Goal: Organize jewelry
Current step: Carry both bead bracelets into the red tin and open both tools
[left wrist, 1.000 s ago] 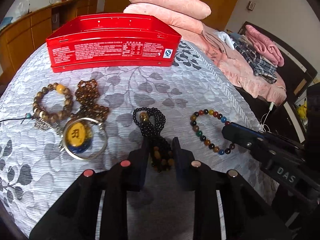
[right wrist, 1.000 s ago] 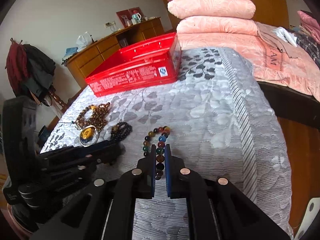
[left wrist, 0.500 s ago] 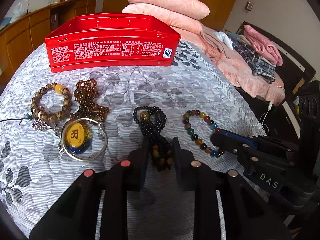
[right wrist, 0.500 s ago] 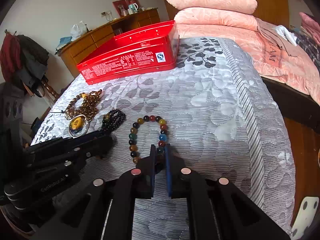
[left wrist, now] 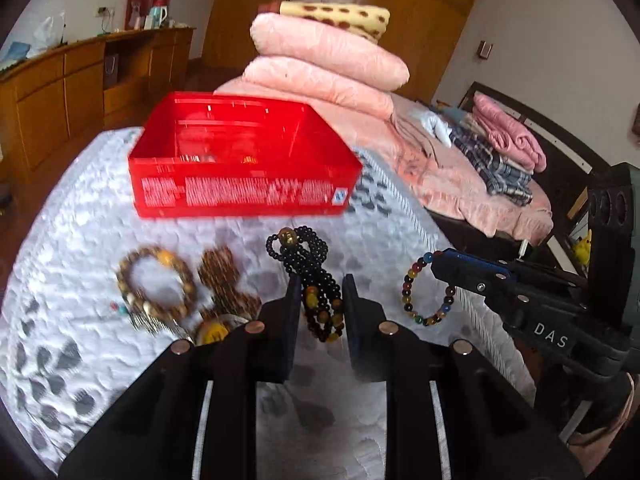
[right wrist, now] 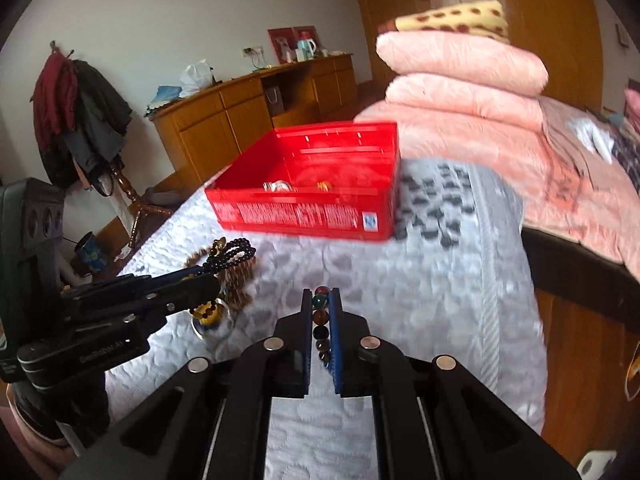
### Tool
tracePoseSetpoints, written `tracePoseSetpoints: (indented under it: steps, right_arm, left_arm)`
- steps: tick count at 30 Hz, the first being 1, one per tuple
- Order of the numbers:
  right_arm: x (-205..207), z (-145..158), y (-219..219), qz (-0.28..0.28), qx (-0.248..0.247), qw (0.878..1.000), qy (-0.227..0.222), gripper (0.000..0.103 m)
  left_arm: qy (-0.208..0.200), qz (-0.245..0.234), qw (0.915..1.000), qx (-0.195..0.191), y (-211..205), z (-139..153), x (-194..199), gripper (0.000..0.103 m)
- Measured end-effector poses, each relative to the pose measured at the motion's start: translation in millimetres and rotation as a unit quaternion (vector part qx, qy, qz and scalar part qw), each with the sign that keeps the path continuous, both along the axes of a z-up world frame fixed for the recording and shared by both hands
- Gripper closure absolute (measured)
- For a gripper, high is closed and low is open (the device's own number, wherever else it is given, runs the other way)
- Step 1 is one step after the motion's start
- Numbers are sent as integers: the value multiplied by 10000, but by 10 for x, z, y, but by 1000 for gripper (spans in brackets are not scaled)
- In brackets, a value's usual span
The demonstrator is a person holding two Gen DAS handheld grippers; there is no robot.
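My left gripper (left wrist: 318, 292) is shut on a black bead string (left wrist: 308, 272), which hangs off the grey bedspread (left wrist: 100, 360). Seen from the right wrist, the left gripper (right wrist: 208, 284) holds that black string (right wrist: 234, 252) on the left. My right gripper (right wrist: 321, 300) is shut on a multicoloured bead bracelet (right wrist: 320, 320). In the left wrist view the right gripper (left wrist: 434, 264) carries the bracelet (left wrist: 424, 300), dangling as a loop. An open red box (left wrist: 240, 192) stands further back with small items inside. A wooden bead bracelet (left wrist: 156, 284), brown beads (left wrist: 224, 276) and a yellow pendant (left wrist: 214, 332) lie on the bedspread.
Folded pink quilts (left wrist: 320, 64) are stacked behind the red box (right wrist: 304, 216). The bed's edge (right wrist: 532, 272) drops off on the right. Wooden cabinets (right wrist: 248, 116) line the far wall, and a coat stand (right wrist: 80, 120) is at the left.
Both grippers have risen, lifting the black bead string and the multicoloured bracelet off the bedspread. Both views now tilt up, and the red box's inside shows.
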State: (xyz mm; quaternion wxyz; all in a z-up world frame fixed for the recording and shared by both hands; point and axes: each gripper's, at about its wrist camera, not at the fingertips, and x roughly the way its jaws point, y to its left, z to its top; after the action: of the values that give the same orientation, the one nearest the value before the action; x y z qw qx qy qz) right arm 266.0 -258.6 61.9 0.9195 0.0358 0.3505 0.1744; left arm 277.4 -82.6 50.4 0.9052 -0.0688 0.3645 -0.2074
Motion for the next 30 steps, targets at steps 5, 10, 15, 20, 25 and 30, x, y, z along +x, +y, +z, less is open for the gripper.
tracePoseSetpoints:
  steps: [5,10,15,20,25,30]
  right_arm:
    - [195,229,60,81,-23,9997,-228,95]
    - [521,433,137,83,-45,9992,-394,95]
    - [904,555,200,57,108,9988,-475,95]
    - [1335,459,313,12,138,9993,-335,95]
    - [1643,217,376,-43,116,9999,-98,95]
    - [1760,68,408,-151,37,9999,15,91]
  left_arm:
    - [-148,118,9998,-29,113,165,158,84]
    - [-381,296,9988,41,240,397,445,83]
    - [-441,481,9977,188,313,525,869,83]
    - [-223,613,9973,340,359,442,1360,83]
    - [40,634,9969,457,374,246,1694,83]
    - [270,681,9959,538,382,72,1915,78]
